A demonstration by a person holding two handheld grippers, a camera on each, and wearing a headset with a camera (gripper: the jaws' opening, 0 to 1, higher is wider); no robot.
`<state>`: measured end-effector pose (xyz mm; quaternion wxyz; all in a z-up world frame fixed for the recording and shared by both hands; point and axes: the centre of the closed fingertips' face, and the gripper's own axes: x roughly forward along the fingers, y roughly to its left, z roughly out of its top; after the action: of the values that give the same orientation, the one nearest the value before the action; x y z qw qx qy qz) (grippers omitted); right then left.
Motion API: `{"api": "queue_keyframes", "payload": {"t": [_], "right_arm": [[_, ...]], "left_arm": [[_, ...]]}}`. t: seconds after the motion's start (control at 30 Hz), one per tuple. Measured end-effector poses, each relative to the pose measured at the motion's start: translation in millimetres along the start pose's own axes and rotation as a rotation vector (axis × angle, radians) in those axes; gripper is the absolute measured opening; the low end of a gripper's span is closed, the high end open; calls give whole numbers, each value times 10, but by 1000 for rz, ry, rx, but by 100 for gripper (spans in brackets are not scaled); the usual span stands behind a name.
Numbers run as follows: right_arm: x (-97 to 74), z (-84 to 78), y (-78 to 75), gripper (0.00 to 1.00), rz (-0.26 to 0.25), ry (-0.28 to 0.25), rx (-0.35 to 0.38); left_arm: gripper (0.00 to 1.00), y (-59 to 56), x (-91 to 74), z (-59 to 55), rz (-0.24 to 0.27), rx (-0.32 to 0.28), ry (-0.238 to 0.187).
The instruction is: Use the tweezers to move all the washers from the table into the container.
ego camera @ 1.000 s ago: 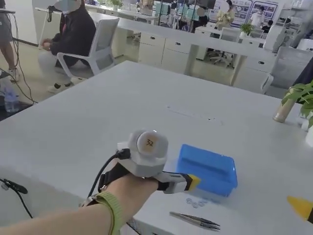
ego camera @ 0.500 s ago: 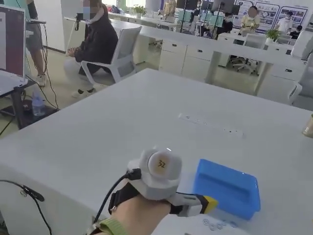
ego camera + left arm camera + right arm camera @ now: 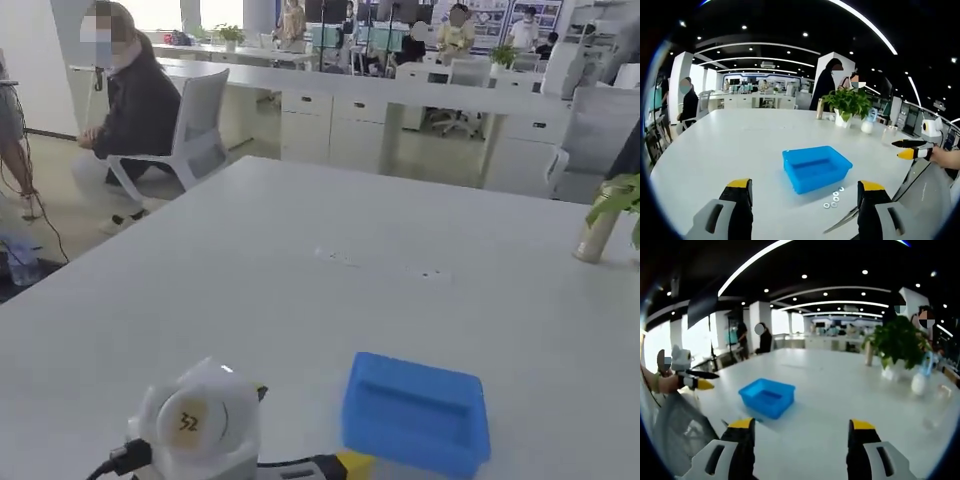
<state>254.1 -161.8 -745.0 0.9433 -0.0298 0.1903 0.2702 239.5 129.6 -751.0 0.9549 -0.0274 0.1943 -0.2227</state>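
Note:
The blue container (image 3: pixel 816 167) sits near the table's front edge, also seen as the blue container (image 3: pixel 415 415) in the head view and the blue container (image 3: pixel 766 397) in the right gripper view. Several small washers (image 3: pixel 834 198) lie on the table just in front of it, with the tweezers (image 3: pixel 842 220) lying beside them. My left gripper (image 3: pixel 805 185) is open above the table, short of the washers, holding nothing. The left gripper (image 3: pixel 350 465) sits at the head view's bottom edge. My right gripper (image 3: pixel 802 424) is open and empty, off to the container's right.
A potted plant (image 3: pixel 846 102) and small bottles (image 3: pixel 867 125) stand at the table's far side. A brown vase (image 3: pixel 597 235) stands at the back right. A person sits on a white chair (image 3: pixel 200 110) beyond the table. Two people stand behind the plant.
The head camera has tilted up, so the left gripper sits lower in the picture and the washers and tweezers have left the frame. The container stays beside the gripper's tip.

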Motion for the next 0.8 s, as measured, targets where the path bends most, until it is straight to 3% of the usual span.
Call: {"api": "queue_keyframes", "payload": {"t": [0.1, 0.23, 0.37, 0.47, 0.53, 0.67, 0.8], "right_arm": [[-19, -72, -80, 72, -3, 16, 37], [9, -142, -74, 69, -1, 52, 23], [45, -196, -49, 67, 7, 96, 16], [58, -259, -61, 63, 26, 123, 105], [58, -259, -35, 63, 22, 133, 107], [23, -257, -72, 57, -27, 151, 32], [31, -291, -26, 52, -23, 200, 8]], "left_arm": [[83, 34, -23, -21, 20, 13, 19], [86, 63, -22, -68, 39, 43, 50], [94, -38, 13, -151, -25, 43, 94], [89, -78, 11, -207, -56, 51, 127], [88, -116, 12, -199, -83, 25, 119], [81, -193, -1, -184, -153, -32, 111], [74, -280, -28, -187, -211, -52, 121]]}}
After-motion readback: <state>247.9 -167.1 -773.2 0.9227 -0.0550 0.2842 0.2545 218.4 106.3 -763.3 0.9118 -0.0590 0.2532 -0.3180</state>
